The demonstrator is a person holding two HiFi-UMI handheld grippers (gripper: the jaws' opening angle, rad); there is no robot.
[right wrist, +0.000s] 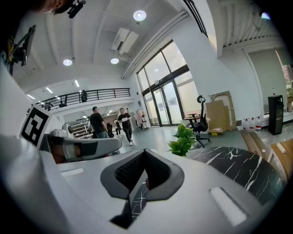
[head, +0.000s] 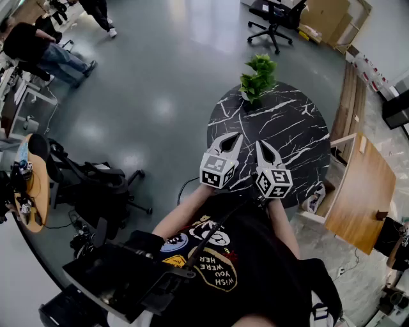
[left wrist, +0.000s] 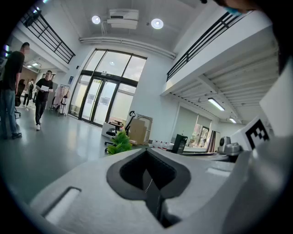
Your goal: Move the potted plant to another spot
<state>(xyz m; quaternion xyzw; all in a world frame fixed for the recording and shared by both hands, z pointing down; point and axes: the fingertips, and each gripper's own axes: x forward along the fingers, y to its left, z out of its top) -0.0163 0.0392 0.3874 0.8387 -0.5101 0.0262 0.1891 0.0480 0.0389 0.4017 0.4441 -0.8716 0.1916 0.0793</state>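
We held left gripper [head: 236, 136] and right gripper [head: 261, 145] closed, empty, the plant [head: 258, 78] untouched. Next, we judged: open up, reach across the table [head: 300, 128].

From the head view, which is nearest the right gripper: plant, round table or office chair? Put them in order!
1. Round table, just below the right gripper.
2. Plant, at the table's far edge.
3. Office chair, on the floor beyond.

Holding white two-jaw left gripper [head: 235, 137] and matching right gripper [head: 262, 145] side by side, tilted slightly down, jaws together, empty.
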